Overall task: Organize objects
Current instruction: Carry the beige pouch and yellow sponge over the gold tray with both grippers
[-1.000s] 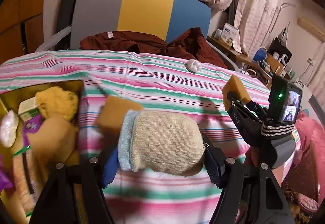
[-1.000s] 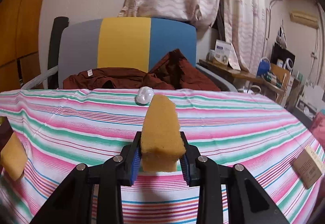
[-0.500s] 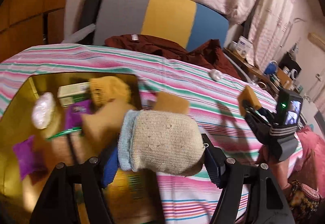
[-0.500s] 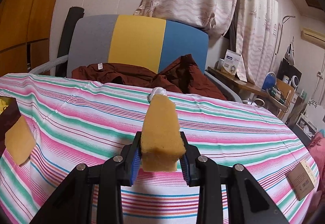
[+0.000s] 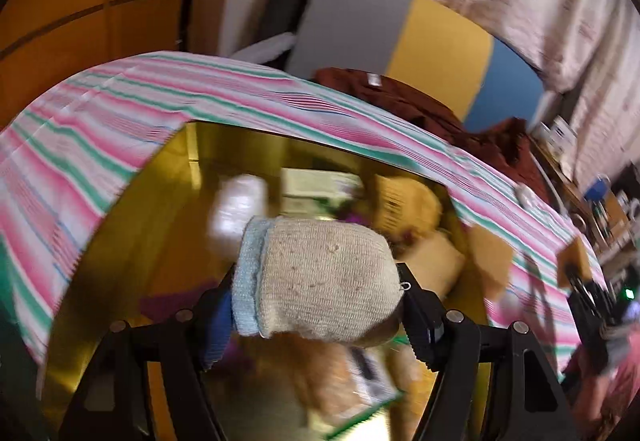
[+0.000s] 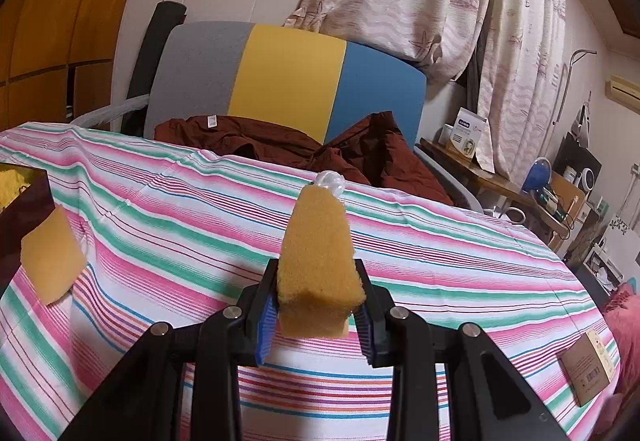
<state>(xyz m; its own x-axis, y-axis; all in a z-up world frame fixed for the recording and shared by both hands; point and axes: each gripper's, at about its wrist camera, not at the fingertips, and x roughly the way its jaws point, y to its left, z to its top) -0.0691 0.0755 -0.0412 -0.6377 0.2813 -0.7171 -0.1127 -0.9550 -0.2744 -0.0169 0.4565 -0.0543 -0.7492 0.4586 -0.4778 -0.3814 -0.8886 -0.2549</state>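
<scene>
My left gripper (image 5: 318, 305) is shut on a rolled beige sock with a light-blue cuff (image 5: 324, 281). It hangs over a gold-lined box (image 5: 132, 241) that holds several blurred things: a white bundle, a pale carton, yellow soft items. My right gripper (image 6: 318, 305) is shut on a yellow sponge (image 6: 318, 241) that stands upright above the striped cloth (image 6: 420, 261). In the left wrist view the right gripper (image 5: 580, 281) shows at the far right. A second yellow sponge (image 6: 52, 261) lies on the cloth against the box's outer wall (image 6: 24, 209).
A clear plastic lump (image 6: 330, 183) sits at the cloth's far edge, partly behind the held sponge. A small brown carton (image 6: 588, 365) lies at the right edge. Behind the table stands a grey, yellow and blue chair (image 6: 288, 77) with a maroon garment (image 6: 280, 141); a cluttered shelf is at right.
My left gripper has swung left from the open cloth to above the box, rolling as it went, with the sock still in it. The right gripper has drifted slightly, sponge still gripped.
</scene>
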